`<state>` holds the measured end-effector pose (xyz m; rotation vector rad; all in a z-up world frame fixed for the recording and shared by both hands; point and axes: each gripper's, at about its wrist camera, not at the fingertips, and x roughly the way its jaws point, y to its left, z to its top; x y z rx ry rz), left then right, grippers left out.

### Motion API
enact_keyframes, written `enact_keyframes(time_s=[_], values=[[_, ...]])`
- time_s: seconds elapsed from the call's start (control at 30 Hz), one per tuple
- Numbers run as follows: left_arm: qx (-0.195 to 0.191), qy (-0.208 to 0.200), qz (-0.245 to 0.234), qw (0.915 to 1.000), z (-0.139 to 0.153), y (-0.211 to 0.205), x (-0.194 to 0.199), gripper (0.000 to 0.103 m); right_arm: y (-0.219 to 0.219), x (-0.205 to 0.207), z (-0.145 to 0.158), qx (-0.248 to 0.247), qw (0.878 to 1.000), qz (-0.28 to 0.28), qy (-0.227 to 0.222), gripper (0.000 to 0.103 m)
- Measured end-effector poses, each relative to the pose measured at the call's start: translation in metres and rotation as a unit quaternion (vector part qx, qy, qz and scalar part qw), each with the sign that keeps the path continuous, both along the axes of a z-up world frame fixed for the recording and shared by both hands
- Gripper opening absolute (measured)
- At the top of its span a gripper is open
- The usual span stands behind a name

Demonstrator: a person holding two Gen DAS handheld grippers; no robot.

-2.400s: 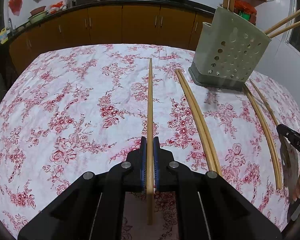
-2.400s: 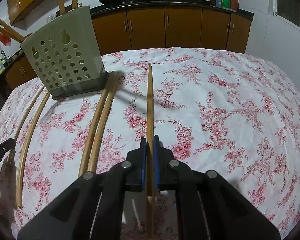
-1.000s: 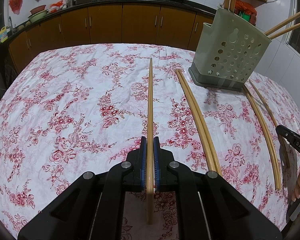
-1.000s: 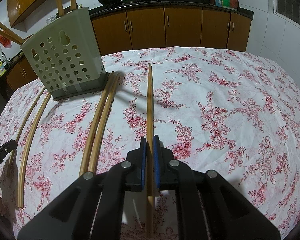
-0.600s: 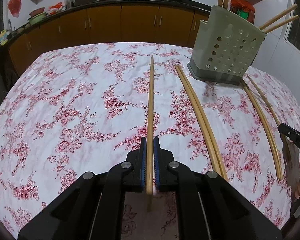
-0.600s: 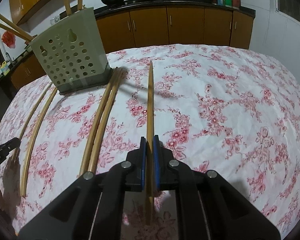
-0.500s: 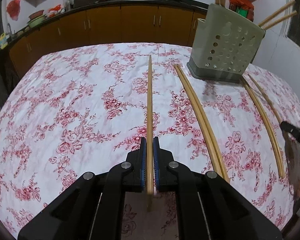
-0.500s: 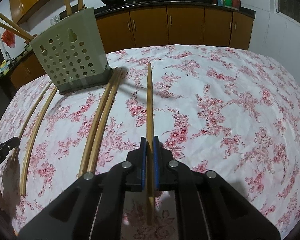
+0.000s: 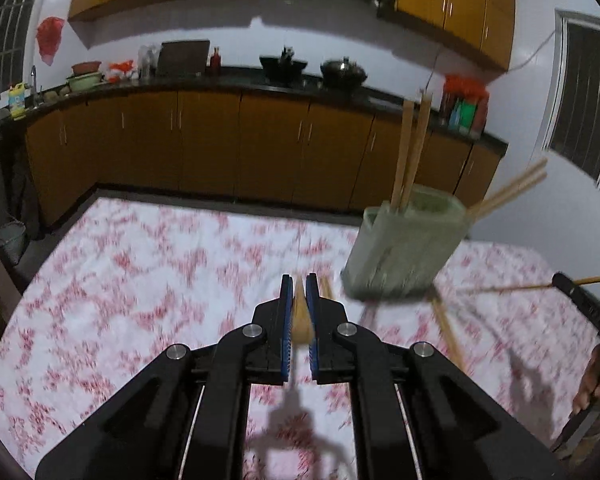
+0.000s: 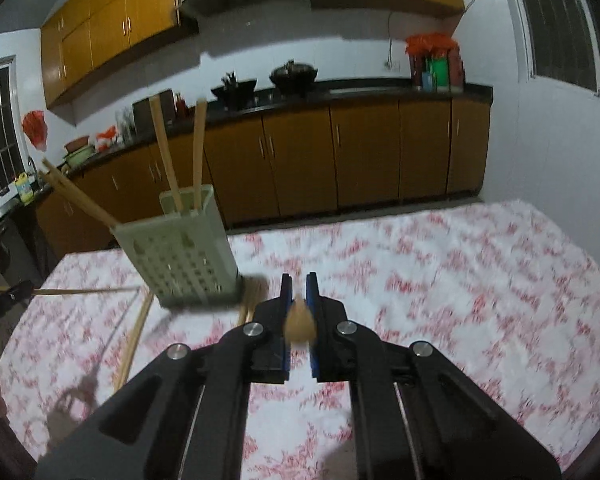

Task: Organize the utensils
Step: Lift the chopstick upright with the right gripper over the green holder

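Both grippers clamp chopsticks. Left gripper pinches one chopstick, seen end-on between its blue pads; right gripper likewise grips its chopstick. From my left camera, the green perforated holder stands ahead and to the right, four chopsticks leaning out of it; from the right camera it sits ahead-left. Loose chopsticks lie on the cloth beside the holder's base. Floral tablecloth is motion-blurred. Brown cabinets and a dark counter with woks line the far wall.
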<state>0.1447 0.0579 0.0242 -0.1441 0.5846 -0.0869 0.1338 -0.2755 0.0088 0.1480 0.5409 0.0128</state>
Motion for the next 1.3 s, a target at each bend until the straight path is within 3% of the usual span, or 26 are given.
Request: enact_keyframes(time_s=[0.3,0.6,0.8,1.0,1.3], values=[[-0.004,-0.028,-0.027,0.9992,0.036,0.000,-0.006,0.007,0.000,-0.007,0.046,0.037,0.998,0.029,-0.040,0.008],[0.005,-0.100,-0.059,0.9932,0.089,-0.021,-0.022,0.007,0.018,-0.025,0.110,0.078,0.986,0.101,-0.103,0.008],[-0.014,-0.149,-0.069,0.9864,0.118,-0.039,-0.021,0.007,0.040,-0.019,0.142,0.070,0.980,0.114,-0.145,0.008],[-0.019,-0.188,-0.058,0.9802,0.134,-0.054,-0.007,0.007,0.053,0.011,0.145,0.051,0.982,0.104,-0.146,0.008],[-0.023,-0.156,-0.054,0.9860,0.096,-0.067,0.040,0.007,0.070,0.063,0.113,0.034,0.990,0.098,-0.090,0.008]])
